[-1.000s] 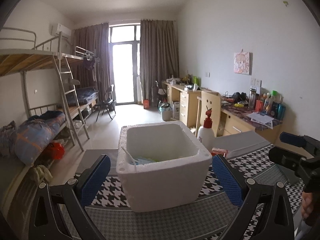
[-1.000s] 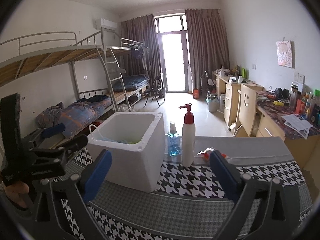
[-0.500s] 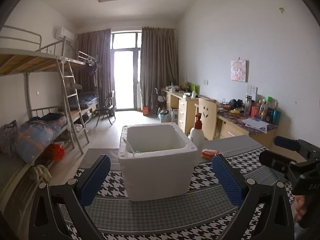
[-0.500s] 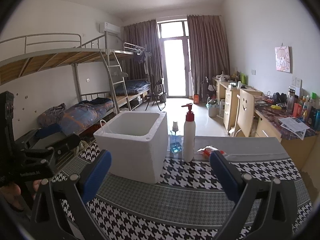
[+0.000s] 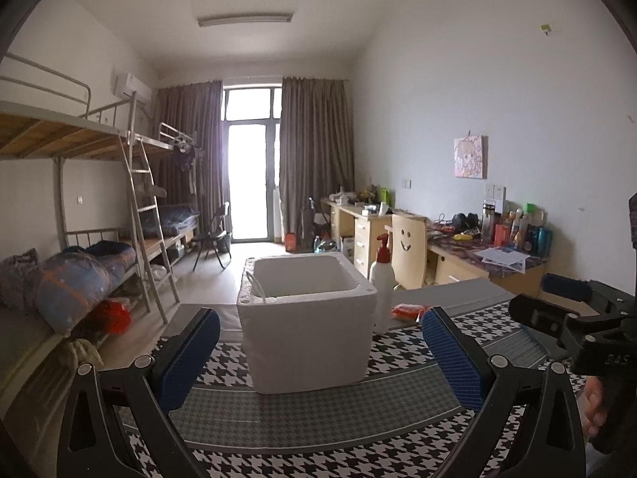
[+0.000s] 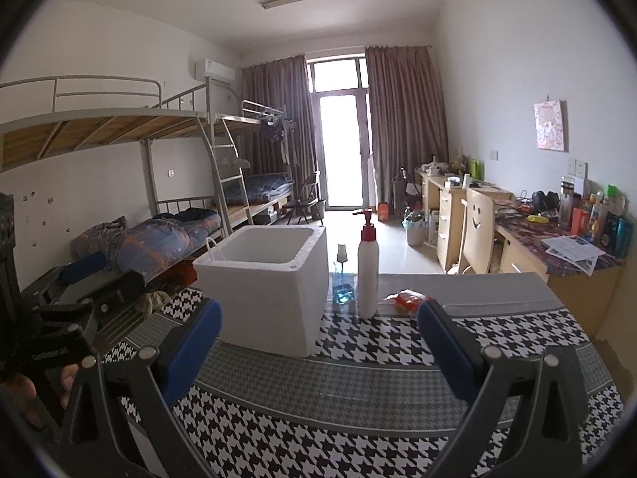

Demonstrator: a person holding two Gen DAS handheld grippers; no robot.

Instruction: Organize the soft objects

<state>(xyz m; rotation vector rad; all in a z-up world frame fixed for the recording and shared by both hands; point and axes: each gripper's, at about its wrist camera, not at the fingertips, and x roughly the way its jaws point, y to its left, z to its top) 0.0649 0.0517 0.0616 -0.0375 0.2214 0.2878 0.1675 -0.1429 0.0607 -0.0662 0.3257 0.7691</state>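
Biggest thing here is the table (image 6: 398, 382) with its houndstooth cloth, black-and-white checks broken up by grey bands. On it sits a white foam box (image 5: 308, 334), open at the top, with a thin white loop poking up over its left rim. What's inside the box can't be seen from either camera.

Just right of the box stands a white pump bottle (image 6: 367, 275) with a red pump head, upright. Between the box and that bottle, a bit further back, there's a small blue bottle (image 6: 343, 285). To the right of the pump bottle, lying flat on the grey strip at the far edge of the cloth, is a red-orange soft packet (image 6: 408, 299), apart from the bottle and touching nothing else that I can see.

Now the tongs. Left gripper (image 5: 320, 362) is spread wide, blue pads far apart, nothing between them, hovering above the cloth short of the box. Right gripper (image 6: 318, 352) is the same deal: jaws wide apart, holding nothing, touching nothing, with the box and bottles framed in the gap.
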